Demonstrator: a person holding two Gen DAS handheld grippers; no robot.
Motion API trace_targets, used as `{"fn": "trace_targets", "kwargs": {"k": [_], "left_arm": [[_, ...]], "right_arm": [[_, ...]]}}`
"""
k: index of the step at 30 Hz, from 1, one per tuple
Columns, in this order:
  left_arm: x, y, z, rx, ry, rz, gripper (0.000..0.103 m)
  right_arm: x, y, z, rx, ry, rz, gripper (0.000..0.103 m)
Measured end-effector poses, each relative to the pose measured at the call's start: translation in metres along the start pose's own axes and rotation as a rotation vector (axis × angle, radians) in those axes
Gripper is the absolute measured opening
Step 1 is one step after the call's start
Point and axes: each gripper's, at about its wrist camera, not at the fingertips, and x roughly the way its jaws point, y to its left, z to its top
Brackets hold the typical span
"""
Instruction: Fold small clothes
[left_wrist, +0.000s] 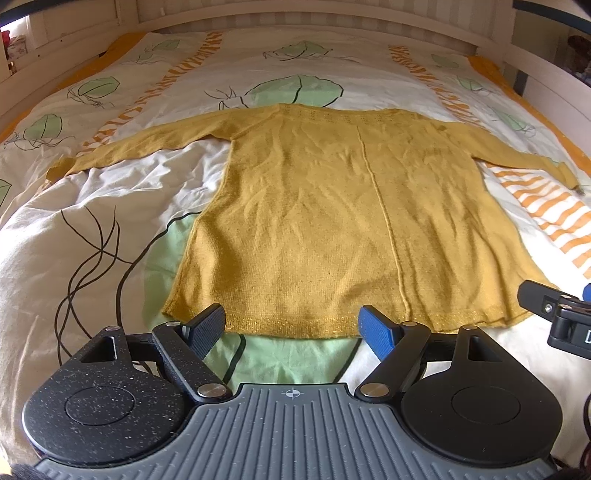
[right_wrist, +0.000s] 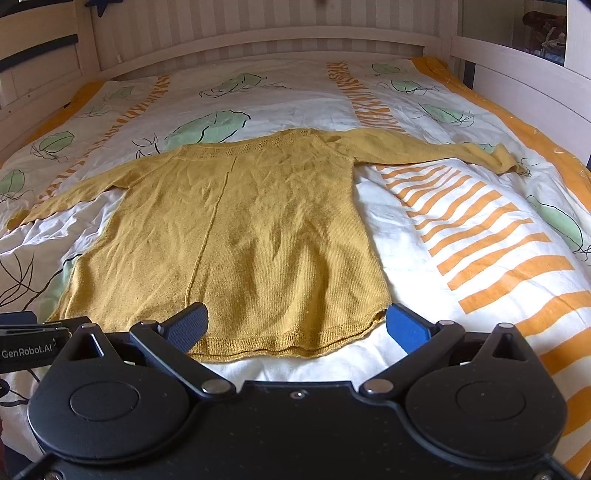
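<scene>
Mustard knit sweater (left_wrist: 332, 206) is lying flat, sleeves spread, on the duvet (left_wrist: 92, 206), looking soft, light and floppy, so left gripper (left_wrist: 295, 328) and right gripper (right_wrist: 297, 326), both hovering fingers-apart, are probably taking hem corners.

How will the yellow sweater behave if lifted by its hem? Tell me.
The yellow sweater is thin, wrinkled knit lying flat, so it will probably droop limply. Its spread sleeves would likely trail. It looks light, and unlikely to slip from textured pads.

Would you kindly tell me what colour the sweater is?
Mustard yellow; the sweater shows best in the left wrist view.
</scene>
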Motion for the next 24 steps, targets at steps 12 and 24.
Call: {"fn": "trace_targets", "kwargs": {"k": [12, 24], "left_arm": [[0.0, 0.001, 0.0, -0.011, 0.007, -0.024, 0.078], [0.005, 0.002, 0.001, -0.03, 0.019, -0.032, 0.078]], "right_arm": [[-0.002, 0.0, 0.002, 0.0, -0.013, -0.032, 0.102], [0.0, 0.006, 0.012, -0.052, -0.022, -0.082, 0.102]]}}
